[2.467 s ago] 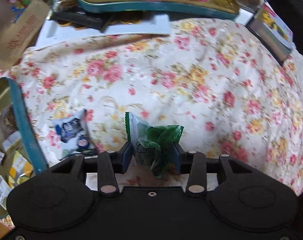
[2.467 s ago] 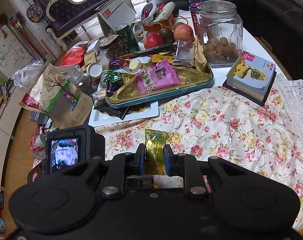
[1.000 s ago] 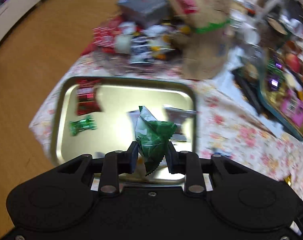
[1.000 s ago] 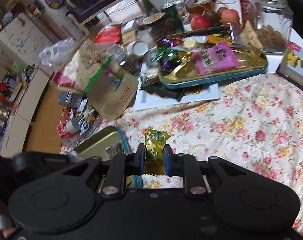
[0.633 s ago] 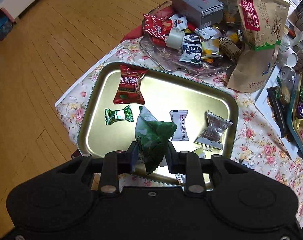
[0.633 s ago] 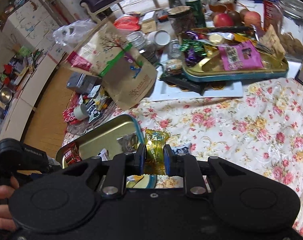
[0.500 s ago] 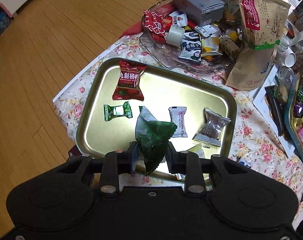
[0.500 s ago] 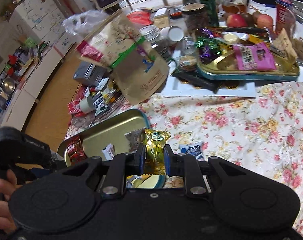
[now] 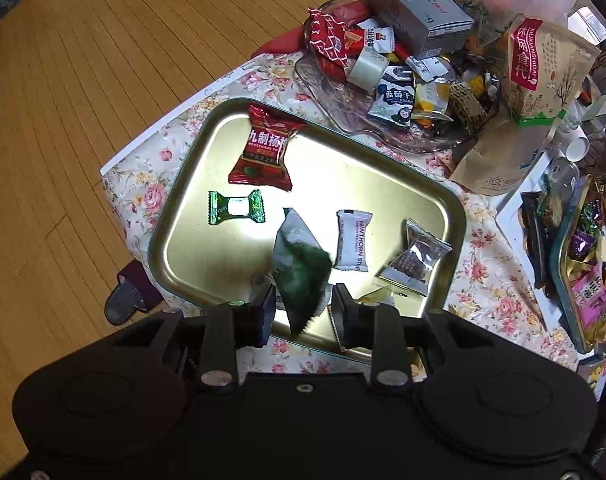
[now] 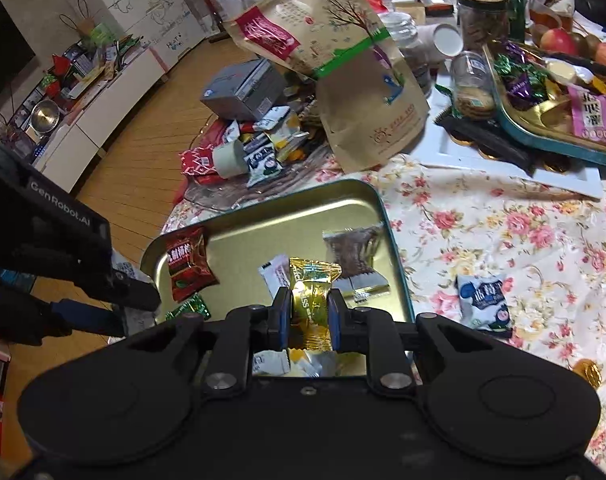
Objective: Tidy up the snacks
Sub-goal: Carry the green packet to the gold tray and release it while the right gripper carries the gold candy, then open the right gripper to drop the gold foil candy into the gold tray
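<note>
Green snack packet [image 9: 301,266] slips from your opening left gripper [image 9: 301,312]; right gripper [image 10: 309,314], clenching the gold candy [image 10: 311,292], may overshoot the tin tray [image 10: 395,248].

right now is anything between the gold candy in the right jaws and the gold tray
Nothing visible blocks it. The right gripper is shut on the gold candy just above the gold tray. Bare tray floor lies ahead, between the red packet and the brown packet.
</note>
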The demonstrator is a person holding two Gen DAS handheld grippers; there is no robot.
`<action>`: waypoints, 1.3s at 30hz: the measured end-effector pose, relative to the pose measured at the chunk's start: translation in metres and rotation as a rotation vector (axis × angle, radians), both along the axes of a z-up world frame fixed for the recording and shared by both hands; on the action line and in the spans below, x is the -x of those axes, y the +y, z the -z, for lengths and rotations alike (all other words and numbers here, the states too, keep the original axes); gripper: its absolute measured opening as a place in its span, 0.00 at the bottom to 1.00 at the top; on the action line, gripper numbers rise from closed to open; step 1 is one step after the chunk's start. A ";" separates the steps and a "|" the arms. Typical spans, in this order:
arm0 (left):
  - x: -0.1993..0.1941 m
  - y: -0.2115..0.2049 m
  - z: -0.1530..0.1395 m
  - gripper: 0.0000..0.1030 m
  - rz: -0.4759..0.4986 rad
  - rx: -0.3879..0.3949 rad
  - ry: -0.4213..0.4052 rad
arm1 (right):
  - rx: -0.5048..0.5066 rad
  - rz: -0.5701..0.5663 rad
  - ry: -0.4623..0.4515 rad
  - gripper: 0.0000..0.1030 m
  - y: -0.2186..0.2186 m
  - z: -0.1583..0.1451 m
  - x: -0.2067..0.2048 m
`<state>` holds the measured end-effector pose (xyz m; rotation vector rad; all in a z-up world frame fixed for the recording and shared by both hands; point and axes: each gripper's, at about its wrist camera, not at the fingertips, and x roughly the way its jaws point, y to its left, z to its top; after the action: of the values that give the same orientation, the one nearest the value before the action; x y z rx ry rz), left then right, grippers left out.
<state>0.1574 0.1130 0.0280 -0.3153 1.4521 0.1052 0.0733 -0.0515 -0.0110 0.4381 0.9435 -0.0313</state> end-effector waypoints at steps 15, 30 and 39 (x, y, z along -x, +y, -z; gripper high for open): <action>0.001 -0.006 -0.002 0.49 0.019 -0.007 -0.011 | -0.028 -0.005 -0.023 0.34 -0.001 -0.004 -0.004; 0.000 -0.016 -0.001 0.49 0.108 -0.022 -0.017 | -0.025 0.028 -0.011 0.34 -0.015 -0.006 0.004; 0.006 -0.037 -0.012 0.49 0.216 -0.136 -0.117 | -0.026 0.091 -0.006 0.34 -0.044 -0.015 0.014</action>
<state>0.1517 0.0759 0.0397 -0.0517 1.3469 0.0106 0.0593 -0.0958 0.0039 0.5045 0.9181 -0.1007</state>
